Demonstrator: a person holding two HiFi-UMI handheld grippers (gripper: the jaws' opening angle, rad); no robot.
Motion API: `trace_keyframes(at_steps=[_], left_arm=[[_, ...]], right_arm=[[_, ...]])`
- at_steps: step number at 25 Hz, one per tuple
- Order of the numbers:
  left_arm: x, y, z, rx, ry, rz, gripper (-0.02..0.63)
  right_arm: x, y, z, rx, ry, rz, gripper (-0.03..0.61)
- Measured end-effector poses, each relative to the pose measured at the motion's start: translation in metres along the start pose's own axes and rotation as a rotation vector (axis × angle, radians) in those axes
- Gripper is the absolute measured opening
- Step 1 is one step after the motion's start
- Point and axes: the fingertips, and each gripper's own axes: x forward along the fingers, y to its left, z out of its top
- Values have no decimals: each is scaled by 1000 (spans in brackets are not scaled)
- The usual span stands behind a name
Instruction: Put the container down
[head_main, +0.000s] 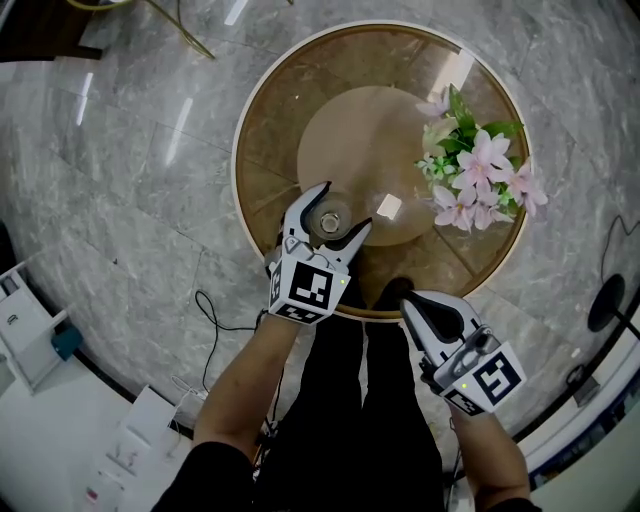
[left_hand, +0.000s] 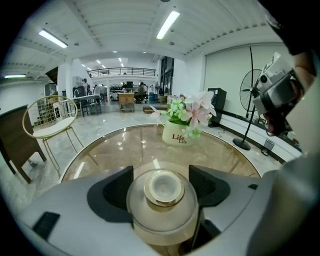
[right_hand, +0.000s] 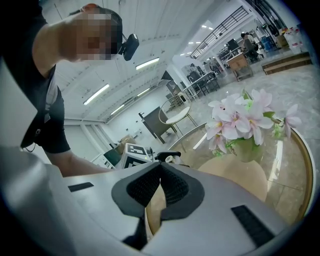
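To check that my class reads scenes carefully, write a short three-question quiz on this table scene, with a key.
1. True or false: the right tool grips the container.
2. Which stands on the table? A flowers; B laptop; C kettle.
3. Fill in: the container sits between the jaws of the ____ tool.

Key: 1 false; 2 A; 3 left tool.

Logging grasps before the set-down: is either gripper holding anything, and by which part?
The left gripper holds the lidded container, pads on opposite sides of its round body; the top knob is free. The right gripper is shut, empty.
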Motion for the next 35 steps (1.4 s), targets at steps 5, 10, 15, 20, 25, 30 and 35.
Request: trace_keyframes(at_steps=[5, 10, 15, 20, 25, 30, 35], left_arm=[[-34, -3, 38, -12, -52, 60, 350], [-98, -31, 100, -54, -101, 91, 243], [-174, -61, 181, -133, -225, 101, 120], [-240, -90, 248, -139, -286, 109, 95], [-287, -116, 287, -96, -296, 105, 98], [-331, -152, 327, -88, -357, 34, 80], [-370, -177, 356, -82, -371, 34, 54]], right_arm=[[-25, 25, 18, -50, -24, 19, 15], [-70, 71, 61, -113, -63, 44, 15], [-127, 123, 114, -218, -110, 41, 15], [-188, 167, 150, -265, -162, 37, 15], [-237, 194, 181, -296, -240, 19, 15], [-281, 215, 209, -319, -309, 18, 15], [-308, 241, 215, -322, -332, 37, 15]])
